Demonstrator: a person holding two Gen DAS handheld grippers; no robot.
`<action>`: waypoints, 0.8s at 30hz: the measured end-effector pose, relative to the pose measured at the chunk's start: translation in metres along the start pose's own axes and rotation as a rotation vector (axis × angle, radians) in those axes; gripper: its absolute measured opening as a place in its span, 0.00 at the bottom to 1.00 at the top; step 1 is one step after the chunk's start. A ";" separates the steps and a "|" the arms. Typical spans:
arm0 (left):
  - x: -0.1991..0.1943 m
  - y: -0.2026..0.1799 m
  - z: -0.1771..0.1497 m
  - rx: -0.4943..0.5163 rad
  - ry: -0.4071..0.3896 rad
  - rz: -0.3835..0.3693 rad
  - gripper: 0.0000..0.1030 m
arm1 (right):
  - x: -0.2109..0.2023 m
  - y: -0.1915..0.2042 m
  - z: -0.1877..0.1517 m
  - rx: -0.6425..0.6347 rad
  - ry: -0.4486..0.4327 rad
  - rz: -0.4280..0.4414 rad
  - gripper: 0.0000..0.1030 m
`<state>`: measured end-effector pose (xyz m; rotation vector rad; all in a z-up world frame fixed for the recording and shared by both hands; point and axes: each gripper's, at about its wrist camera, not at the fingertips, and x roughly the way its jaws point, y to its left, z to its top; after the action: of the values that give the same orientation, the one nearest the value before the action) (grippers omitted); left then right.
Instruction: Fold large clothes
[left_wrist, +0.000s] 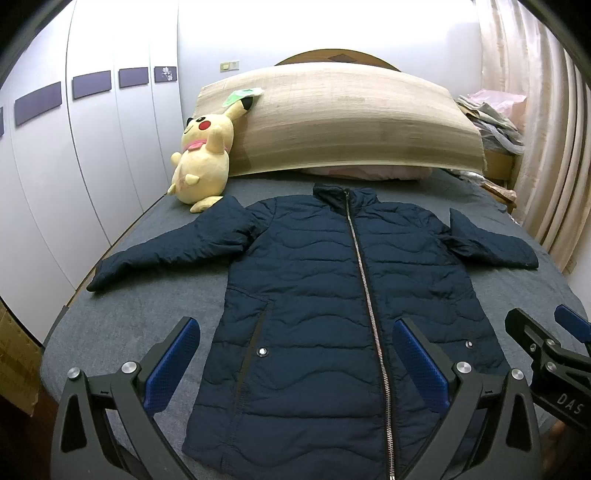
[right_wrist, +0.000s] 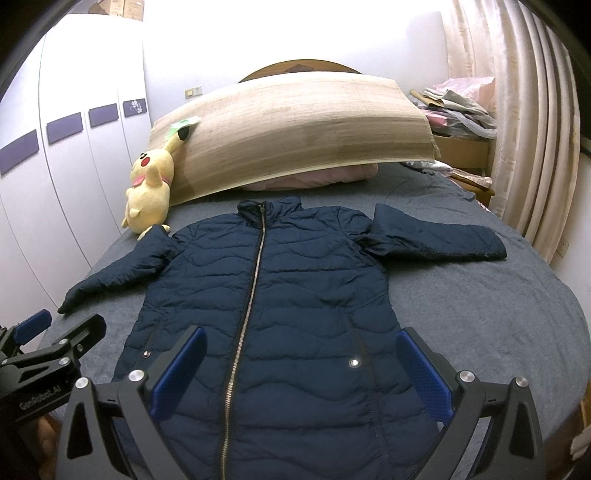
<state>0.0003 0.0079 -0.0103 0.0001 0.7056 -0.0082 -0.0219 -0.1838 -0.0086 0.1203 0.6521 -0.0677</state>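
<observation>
Navy quilted jacket (left_wrist: 332, 295) lies flat, zipped, sleeves spread on the bed (left_wrist: 147, 306) (ready for folding); both hand-held grippers (left_wrist: 295, 365) (right_wrist: 301, 373) hover wide, empty.

White wardrobe doors (left_wrist: 92, 155) left, cream curtains (left_wrist: 535, 147) right (perhaps hiding a window), bright wall behind.
</observation>
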 end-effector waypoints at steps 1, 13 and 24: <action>0.000 0.000 0.000 -0.001 0.000 -0.001 1.00 | 0.000 0.000 0.000 -0.003 0.004 -0.002 1.00; -0.001 -0.001 0.001 -0.002 0.002 0.000 1.00 | 0.000 -0.001 -0.001 -0.002 0.005 0.000 1.00; -0.001 -0.002 0.002 -0.003 -0.001 -0.002 1.00 | 0.000 0.000 -0.001 -0.003 0.005 -0.002 1.00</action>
<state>0.0007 0.0060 -0.0082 -0.0037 0.7050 -0.0090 -0.0227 -0.1839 -0.0092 0.1172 0.6575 -0.0684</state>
